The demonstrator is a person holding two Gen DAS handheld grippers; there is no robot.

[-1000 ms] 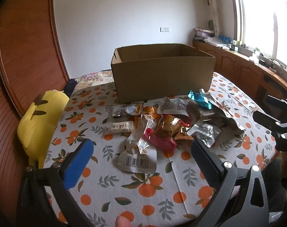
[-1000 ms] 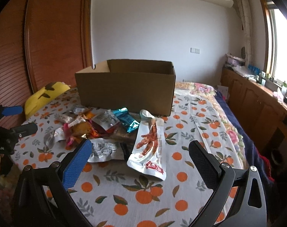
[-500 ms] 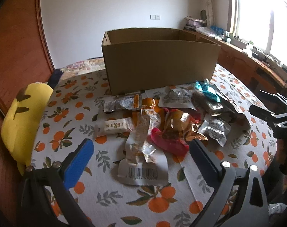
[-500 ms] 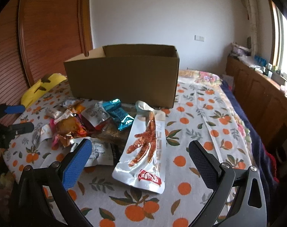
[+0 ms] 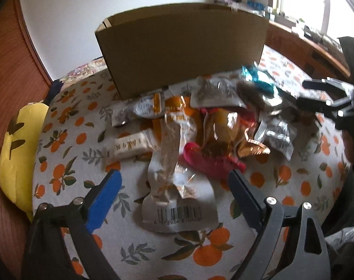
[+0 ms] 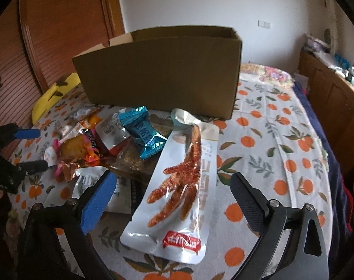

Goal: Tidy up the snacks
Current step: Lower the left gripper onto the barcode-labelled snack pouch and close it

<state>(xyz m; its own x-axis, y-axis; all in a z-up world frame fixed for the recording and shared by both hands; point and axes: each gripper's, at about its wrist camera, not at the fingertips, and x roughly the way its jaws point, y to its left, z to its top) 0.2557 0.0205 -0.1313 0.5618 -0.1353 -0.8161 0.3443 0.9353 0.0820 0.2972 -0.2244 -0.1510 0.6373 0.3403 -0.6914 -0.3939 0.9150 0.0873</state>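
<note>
A pile of snack packets lies on an orange-print tablecloth (image 5: 60,154) in front of an open cardboard box (image 5: 181,46), which also shows in the right wrist view (image 6: 163,70). My left gripper (image 5: 174,182) is open, its jaws on either side of a clear packet with a barcode (image 5: 177,186). A pink packet (image 5: 207,161) and a white bar (image 5: 130,147) lie beside it. My right gripper (image 6: 172,186) is open over a long white chicken-foot packet (image 6: 184,186). A blue candy packet (image 6: 142,130) lies behind it.
A yellow plush cushion (image 5: 15,144) sits at the table's left edge. A wooden sideboard (image 6: 335,98) runs along the right wall under a window. The right gripper shows at the right of the left wrist view (image 5: 317,98); the left gripper shows at the left of the right wrist view (image 6: 25,149).
Both grippers have moved forward and lower toward the snack pile. The barcode packet and the chicken-foot packet now sit between the open jaws. Nothing has been gripped.
</note>
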